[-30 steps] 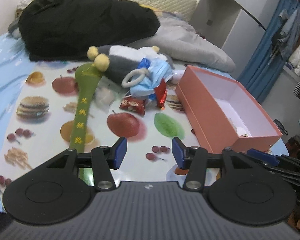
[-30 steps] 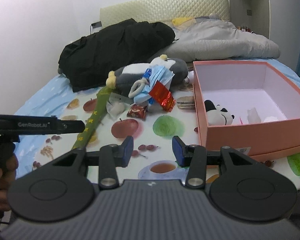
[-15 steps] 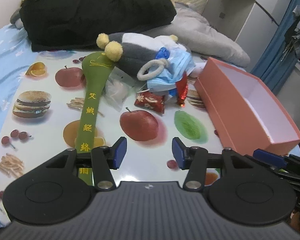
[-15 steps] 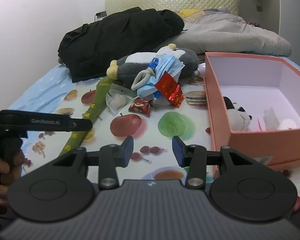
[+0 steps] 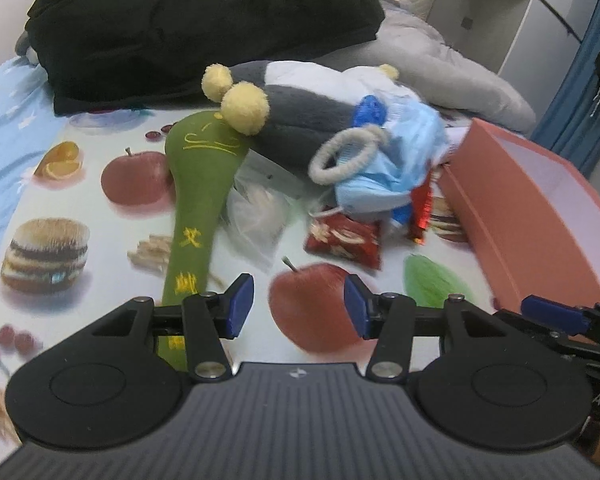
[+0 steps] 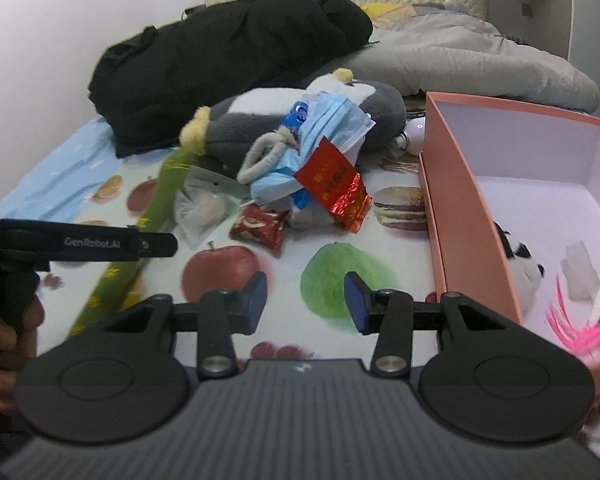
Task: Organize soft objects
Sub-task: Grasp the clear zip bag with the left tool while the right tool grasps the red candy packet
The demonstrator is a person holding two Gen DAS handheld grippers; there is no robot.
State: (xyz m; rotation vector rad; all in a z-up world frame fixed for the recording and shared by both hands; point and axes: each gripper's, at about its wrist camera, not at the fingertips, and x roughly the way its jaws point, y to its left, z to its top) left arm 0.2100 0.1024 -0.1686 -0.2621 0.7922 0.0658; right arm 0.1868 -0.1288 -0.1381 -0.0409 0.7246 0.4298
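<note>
A pile of soft things lies on the fruit-print cloth point(image 5: 80, 168): a long green plush stick point(image 5: 198, 200), a grey-and-white plush toy point(image 5: 300, 112), blue face masks point(image 5: 388, 168) with a white fabric loop point(image 5: 344, 156), a red pouch point(image 5: 344, 240) and a red foil packet point(image 6: 336, 184). My left gripper point(image 5: 299, 306) hovers open in front of the pile, nothing between its pads. My right gripper point(image 6: 306, 304) is open too, just left of the pink box point(image 6: 460, 208). Inside the box lie a panda plush point(image 6: 520, 256) and a pink feathery item point(image 6: 580, 328).
A black coat point(image 5: 180, 28) and a grey duvet point(image 5: 452, 76) are heaped behind the pile. A clear plastic bag point(image 5: 256, 212) lies beside the green stick. A hand point(image 6: 4, 320) holds the left gripper's handle at the left edge of the right wrist view.
Both grippers have come forward and down toward the pile, which now looks larger in both views. Their jaws stand as wide as before, and nothing was picked up.
</note>
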